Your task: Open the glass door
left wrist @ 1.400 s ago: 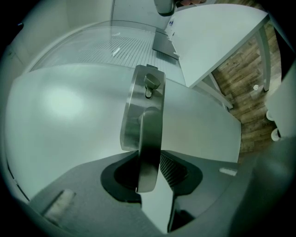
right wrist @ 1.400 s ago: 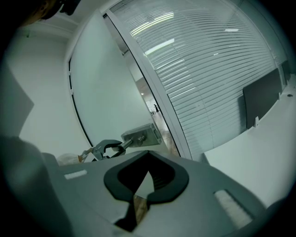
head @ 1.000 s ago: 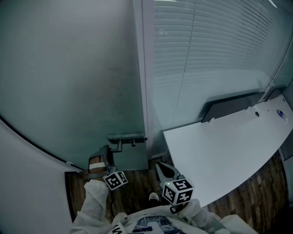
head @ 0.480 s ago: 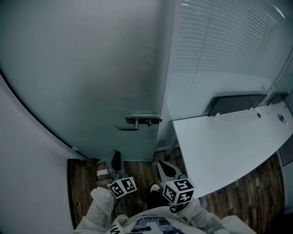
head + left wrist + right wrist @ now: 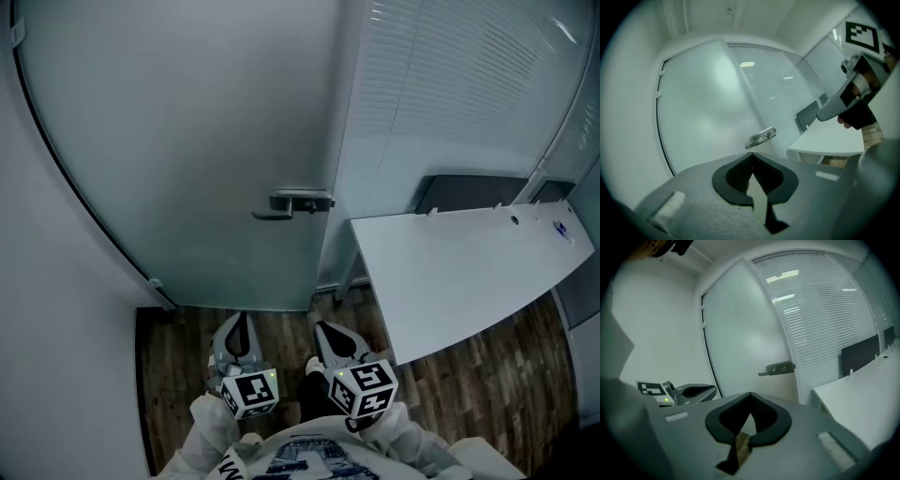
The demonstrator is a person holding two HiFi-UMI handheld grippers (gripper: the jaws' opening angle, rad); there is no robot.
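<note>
Frosted glass door [image 5: 187, 141] is being judged not yet opened, its handle [image 5: 298, 202] being left ungripped well ahead of the left gripper [image 5: 238, 323] and right gripper [image 5: 328, 330], both being carried pinched together, empty.

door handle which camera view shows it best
The right gripper view: the door handle is seen side-on and level, its lever and plate both clear against the glass door. The head view looks down on the handle, so it is foreshortened. The left gripper view shows the handle small and tilted.
</note>
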